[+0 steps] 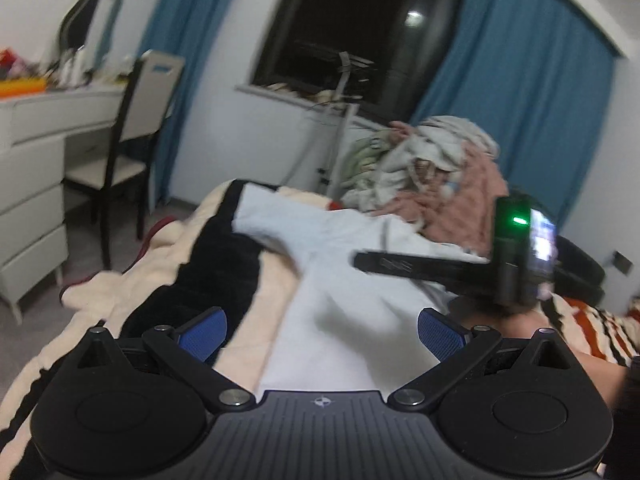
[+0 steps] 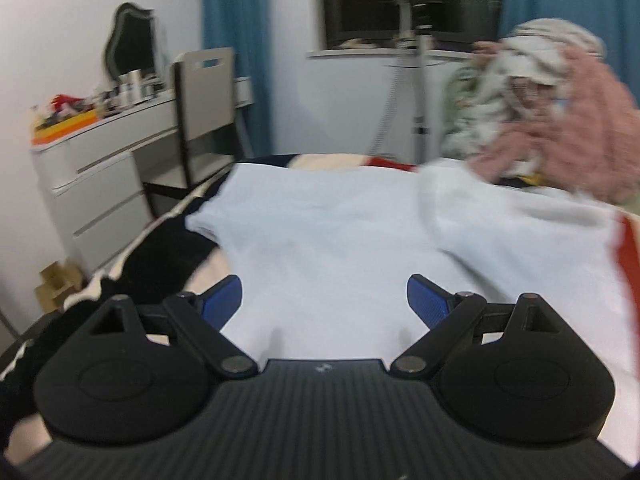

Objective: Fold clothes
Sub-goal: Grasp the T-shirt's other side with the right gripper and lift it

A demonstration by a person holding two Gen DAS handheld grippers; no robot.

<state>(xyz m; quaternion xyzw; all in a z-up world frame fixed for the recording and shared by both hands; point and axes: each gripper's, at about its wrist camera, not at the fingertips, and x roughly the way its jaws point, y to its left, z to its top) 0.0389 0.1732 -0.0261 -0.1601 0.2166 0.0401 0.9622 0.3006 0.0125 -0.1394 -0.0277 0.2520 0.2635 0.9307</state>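
A white shirt [image 1: 340,280] lies spread on the bed, one sleeve reaching left; in the right wrist view the shirt [image 2: 320,240] fills the middle, its right side folded over. My left gripper [image 1: 322,332] is open and empty above the shirt's lower part. My right gripper [image 2: 324,300] is open and empty above the shirt. The right gripper also shows in the left wrist view [image 1: 420,266] as a black tool with a green light, low over the shirt's right side.
A striped cream and black blanket [image 1: 168,280] covers the bed. A pile of clothes [image 1: 432,168] sits at the far right of the bed. A white dresser [image 1: 36,160] and chair [image 1: 132,152] stand left. A clothes stand [image 2: 408,60] stands by the window.
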